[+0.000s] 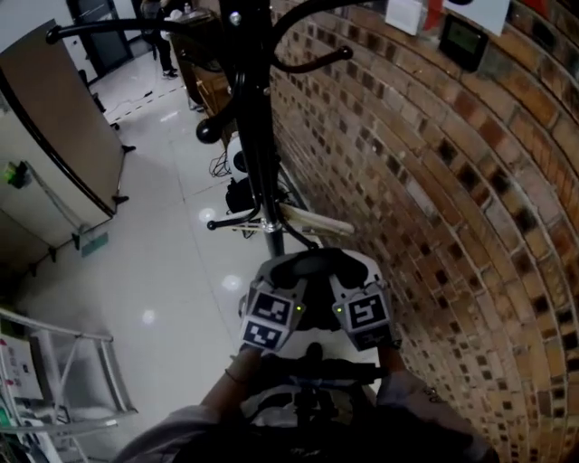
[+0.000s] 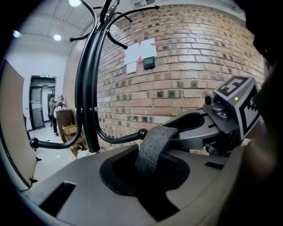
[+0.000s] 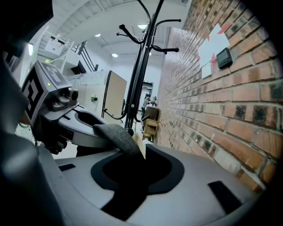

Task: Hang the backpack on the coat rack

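Note:
The black coat rack (image 1: 256, 118) stands close ahead against the brick wall, its curved hooks (image 1: 312, 61) spreading above. My left gripper (image 1: 276, 294) and right gripper (image 1: 360, 291) sit side by side just before its pole. Each is shut on the backpack's grey carry strap (image 2: 152, 145), which arches from one set of jaws to the other (image 3: 116, 133). The dark backpack (image 1: 312, 398) hangs below my hands, mostly hidden. In the left gripper view a ball-tipped hook (image 2: 142, 132) lies just behind the strap, and the right gripper (image 2: 225, 119) shows on the right.
The brick wall (image 1: 452, 199) runs along the right with a small dark device (image 1: 462, 40) and white papers on it. A brown partition panel (image 1: 54, 136) and a metal step frame (image 1: 72, 380) stand at left. Cables and gear (image 1: 240, 194) lie by the rack's base. A person (image 1: 158, 27) stands far off.

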`<move>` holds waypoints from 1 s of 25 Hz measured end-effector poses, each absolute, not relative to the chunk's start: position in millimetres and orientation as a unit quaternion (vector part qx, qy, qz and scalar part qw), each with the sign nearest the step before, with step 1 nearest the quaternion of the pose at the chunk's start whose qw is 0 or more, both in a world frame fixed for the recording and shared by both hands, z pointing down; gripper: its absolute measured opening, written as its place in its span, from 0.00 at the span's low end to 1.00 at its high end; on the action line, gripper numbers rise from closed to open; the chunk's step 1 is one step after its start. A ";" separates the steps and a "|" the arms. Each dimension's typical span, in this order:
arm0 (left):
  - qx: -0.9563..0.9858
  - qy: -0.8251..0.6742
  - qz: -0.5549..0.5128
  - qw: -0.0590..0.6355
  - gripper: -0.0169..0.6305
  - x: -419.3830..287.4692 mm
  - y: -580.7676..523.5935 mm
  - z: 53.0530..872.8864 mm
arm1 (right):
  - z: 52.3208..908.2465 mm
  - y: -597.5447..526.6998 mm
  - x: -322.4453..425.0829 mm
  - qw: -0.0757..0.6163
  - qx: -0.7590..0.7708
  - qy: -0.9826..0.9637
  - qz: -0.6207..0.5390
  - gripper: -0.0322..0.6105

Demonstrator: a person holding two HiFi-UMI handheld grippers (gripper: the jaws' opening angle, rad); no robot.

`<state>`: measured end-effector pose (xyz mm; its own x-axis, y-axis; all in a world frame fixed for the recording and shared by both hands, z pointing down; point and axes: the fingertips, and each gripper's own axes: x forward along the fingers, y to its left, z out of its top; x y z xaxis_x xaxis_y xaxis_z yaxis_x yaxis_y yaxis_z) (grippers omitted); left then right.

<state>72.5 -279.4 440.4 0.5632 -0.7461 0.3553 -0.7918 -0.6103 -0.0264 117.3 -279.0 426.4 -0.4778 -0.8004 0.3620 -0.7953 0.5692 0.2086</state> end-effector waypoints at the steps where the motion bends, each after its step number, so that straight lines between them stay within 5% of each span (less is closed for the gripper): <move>1: 0.874 -0.450 0.167 0.074 0.14 70.9 -280.9 440.3 | 425.5 -282.1 115.7 0.213 0.453 -0.866 -0.009 0.22; 25: 0.803 -0.556 0.194 0.087 0.15 43.5 -326.2 449.3 | 442.9 -349.0 80.1 0.232 0.287 -0.928 -0.054 0.22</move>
